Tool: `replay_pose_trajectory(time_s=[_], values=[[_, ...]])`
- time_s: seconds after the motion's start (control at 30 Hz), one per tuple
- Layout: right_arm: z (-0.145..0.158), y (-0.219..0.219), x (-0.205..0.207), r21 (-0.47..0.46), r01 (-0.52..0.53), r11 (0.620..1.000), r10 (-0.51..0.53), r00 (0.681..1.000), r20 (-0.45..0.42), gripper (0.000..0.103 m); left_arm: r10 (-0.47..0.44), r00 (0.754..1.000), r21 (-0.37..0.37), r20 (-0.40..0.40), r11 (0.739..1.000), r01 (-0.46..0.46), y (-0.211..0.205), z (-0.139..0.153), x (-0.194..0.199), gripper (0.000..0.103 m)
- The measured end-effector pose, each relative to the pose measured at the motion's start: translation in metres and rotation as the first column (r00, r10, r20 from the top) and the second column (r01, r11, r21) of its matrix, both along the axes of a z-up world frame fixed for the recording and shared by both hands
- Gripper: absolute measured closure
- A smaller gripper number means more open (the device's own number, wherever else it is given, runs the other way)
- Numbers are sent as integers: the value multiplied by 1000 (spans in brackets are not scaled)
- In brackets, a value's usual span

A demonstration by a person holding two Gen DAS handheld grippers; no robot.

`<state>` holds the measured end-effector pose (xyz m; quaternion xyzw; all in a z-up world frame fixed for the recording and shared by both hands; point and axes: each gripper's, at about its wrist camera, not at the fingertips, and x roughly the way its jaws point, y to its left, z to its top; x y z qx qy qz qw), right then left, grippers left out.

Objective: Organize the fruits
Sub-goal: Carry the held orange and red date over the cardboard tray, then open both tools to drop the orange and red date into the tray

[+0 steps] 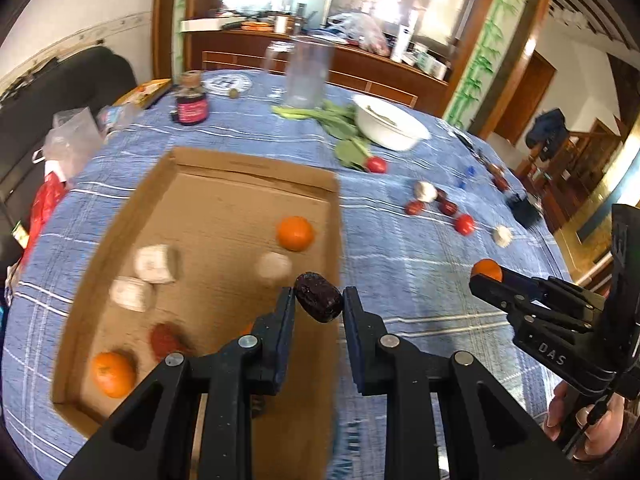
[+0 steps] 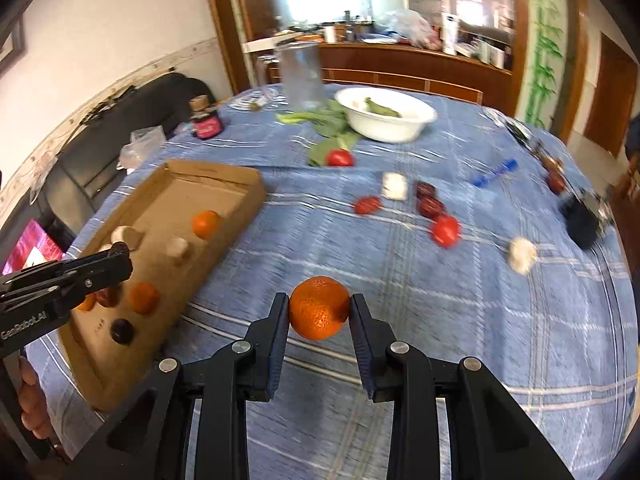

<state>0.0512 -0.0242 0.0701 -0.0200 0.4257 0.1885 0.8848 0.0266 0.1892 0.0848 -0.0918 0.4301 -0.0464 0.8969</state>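
Left gripper (image 1: 319,300) clamps date (image 1: 319,297), box edge (image 1: 335,240) below

Daylight glares through the far window; motion blur, fisheye-bent dark edges

The cardboard tray (image 1: 240,184) lies under and left of the left gripper's jaws, the bowl (image 1: 390,128) far ahead, loose fruit ahead-right, between the two jaws' reaches.
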Motion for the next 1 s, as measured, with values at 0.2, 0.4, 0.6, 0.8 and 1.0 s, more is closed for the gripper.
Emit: replay_pose_trajectory(time_s=[0.2, 0.4, 0.6, 0.8, 1.0], values=[[7, 41, 20, 17, -67, 998, 67, 998, -3, 70, 68, 998, 23, -17, 997, -67, 43, -1, 11, 80], [5, 83, 47, 24, -105, 994, 106, 994, -21, 70, 123, 992, 63, -36, 991, -121, 78, -8, 33, 80], [-2, 127, 76, 15, -151, 988, 152, 988, -35, 69, 160, 985, 77, -63, 985, -155, 103, -16, 64, 80], [-22, 157, 111, 34, -151, 988, 153, 983, -97, 69, 161, 981, 80, -106, 985, -153, 112, -28, 92, 80], [-40, 175, 129, 9, -157, 988, 157, 978, -137, 69, 147, 978, 88, -151, 987, -135, 113, -44, 116, 80]])
